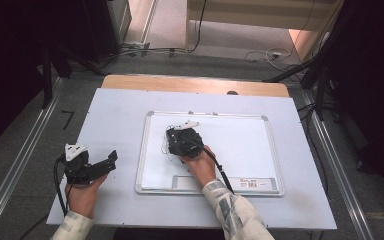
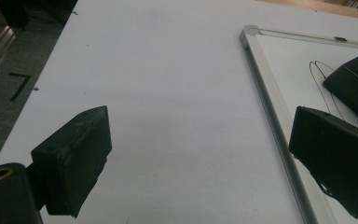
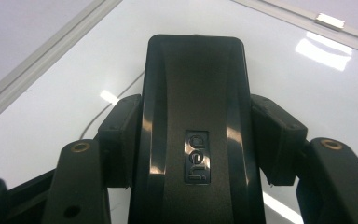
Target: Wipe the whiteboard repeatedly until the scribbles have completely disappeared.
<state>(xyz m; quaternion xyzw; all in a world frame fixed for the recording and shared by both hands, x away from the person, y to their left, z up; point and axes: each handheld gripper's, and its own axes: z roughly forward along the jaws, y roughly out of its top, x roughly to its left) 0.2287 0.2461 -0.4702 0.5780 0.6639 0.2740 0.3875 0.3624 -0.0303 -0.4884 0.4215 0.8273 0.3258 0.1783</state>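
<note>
Black eraser (image 3: 193, 140) on whiteboard (image 1: 260, 145), thin drawn line (image 3: 116, 100) just beside it.

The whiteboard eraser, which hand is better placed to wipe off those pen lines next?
The right. Its tool is already clamped on the black eraser, down on the whiteboard beside the thin drawn lines. The left tool is open, empty, and off the board's left edge.

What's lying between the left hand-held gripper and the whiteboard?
Nothing: bare pale tabletop runs from the left hand-held gripper to the whiteboard's aluminium frame, seen in the left gripper view.
</note>
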